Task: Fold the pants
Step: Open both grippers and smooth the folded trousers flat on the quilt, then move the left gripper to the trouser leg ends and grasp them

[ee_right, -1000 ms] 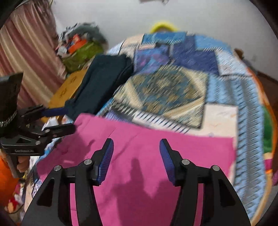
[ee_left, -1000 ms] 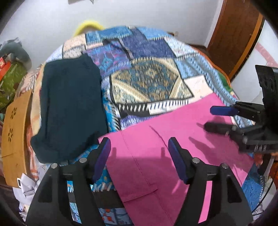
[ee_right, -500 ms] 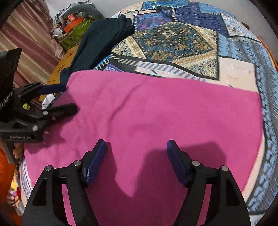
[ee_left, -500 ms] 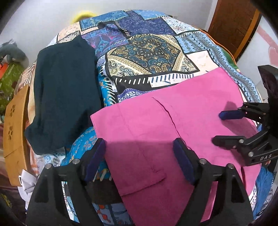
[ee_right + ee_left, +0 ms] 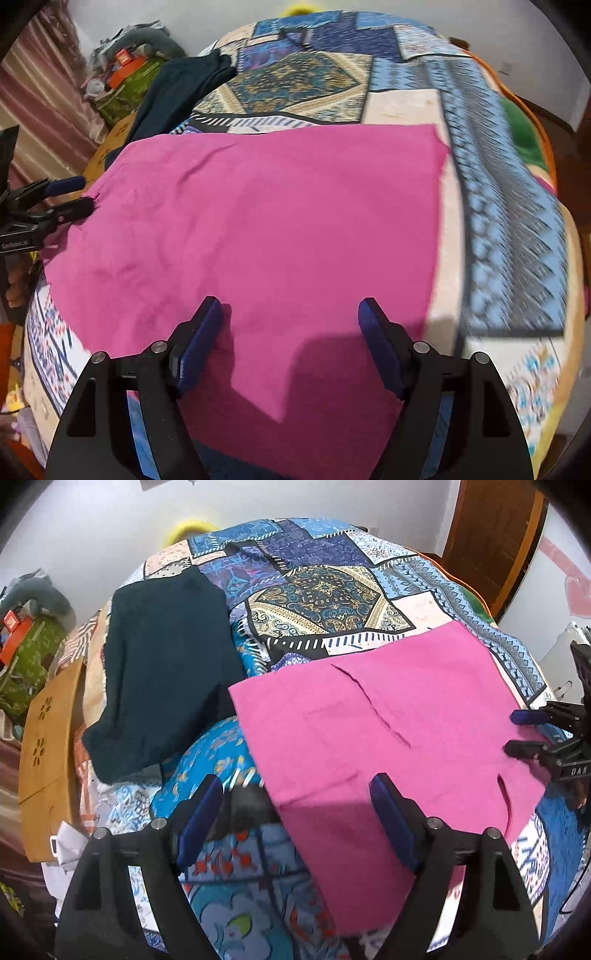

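On the bed's patchwork bedspread (image 5: 325, 590) I see the magenta pants (image 5: 388, 716) lying flat, folded into a broad, roughly rectangular slab with a pocket slit and a diagonal seam crease showing on top and a few soft wrinkles near their left edge; their near edge drapes toward me over the side of the bed. Working left to right, a folded dark teal garment (image 5: 162, 672) lies just beside the pants on the far left, close to a wooden board (image 5: 44, 731) at the bed's edge. My left gripper (image 5: 295, 805) hangs over the pants' near left corner, its jaws having just been opening and now standing wide, with only the fabric below them and nothing gripped. My right gripper (image 5: 291, 325) hangs over the near edge further right, jaws likewise just opened wide and clasping nothing, its blue pads (image 5: 201, 343) clear of the cloth. White lettering reading "DAS" shows on the right gripper's body seen from the left wrist camera; the small white print on the left gripper's body in the right wrist view is too fine for me to read.
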Action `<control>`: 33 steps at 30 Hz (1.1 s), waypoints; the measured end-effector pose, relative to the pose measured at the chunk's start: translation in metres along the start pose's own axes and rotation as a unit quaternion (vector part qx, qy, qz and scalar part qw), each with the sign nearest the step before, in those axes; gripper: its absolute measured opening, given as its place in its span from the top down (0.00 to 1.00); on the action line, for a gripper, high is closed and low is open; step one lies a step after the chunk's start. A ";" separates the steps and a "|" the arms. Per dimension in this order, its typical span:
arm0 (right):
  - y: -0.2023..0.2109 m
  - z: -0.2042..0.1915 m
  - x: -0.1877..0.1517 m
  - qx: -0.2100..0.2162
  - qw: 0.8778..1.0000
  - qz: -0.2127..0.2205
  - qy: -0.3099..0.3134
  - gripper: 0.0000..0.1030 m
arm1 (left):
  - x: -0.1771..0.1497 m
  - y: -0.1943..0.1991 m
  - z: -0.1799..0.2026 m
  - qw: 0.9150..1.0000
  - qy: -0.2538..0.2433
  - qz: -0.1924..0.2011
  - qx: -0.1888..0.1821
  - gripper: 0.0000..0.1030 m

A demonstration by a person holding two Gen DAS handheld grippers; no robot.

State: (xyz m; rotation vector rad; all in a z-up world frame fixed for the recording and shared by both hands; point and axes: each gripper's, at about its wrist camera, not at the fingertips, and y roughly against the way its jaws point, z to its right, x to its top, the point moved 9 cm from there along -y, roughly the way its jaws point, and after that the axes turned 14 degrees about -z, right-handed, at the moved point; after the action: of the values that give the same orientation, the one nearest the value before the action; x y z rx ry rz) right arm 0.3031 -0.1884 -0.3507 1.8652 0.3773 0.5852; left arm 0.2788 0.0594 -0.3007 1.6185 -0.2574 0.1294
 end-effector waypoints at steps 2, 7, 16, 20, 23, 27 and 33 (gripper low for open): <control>0.004 0.005 -0.004 -0.004 1.000 0.008 -0.014 0.29 | -0.006 0.003 -0.001 1.000 0.003 0.005 0.003 0.19; 0.010 0.014 -0.020 -0.018 0.999 0.023 -0.029 0.29 | -0.020 0.010 -0.006 1.000 0.016 0.014 0.017 0.19; 0.018 0.018 -0.034 -0.039 0.998 0.035 -0.039 0.29 | -0.039 0.026 -0.023 0.997 0.072 0.028 -0.007 0.20; 0.034 0.013 -0.028 -0.034 0.997 0.056 -0.043 0.29 | -0.042 0.046 -0.025 0.994 0.101 0.051 -0.016 0.20; 0.048 -0.001 -0.019 -0.036 0.995 0.084 -0.028 0.29 | -0.043 0.058 -0.022 0.989 0.128 0.063 -0.042 0.20; 0.059 -0.033 -0.005 -0.017 0.993 0.114 0.001 0.29 | -0.048 0.065 -0.008 0.982 0.156 0.067 -0.079 0.20; 0.032 -0.065 0.000 -0.008 0.994 0.105 0.036 0.29 | -0.063 0.056 0.028 0.982 0.146 0.038 -0.116 0.20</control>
State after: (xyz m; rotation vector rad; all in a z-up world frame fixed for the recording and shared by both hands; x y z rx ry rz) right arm 0.2662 -0.1494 -0.3026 1.8854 0.2234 0.7978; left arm 0.2025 0.0340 -0.2629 1.3375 -0.1029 0.3800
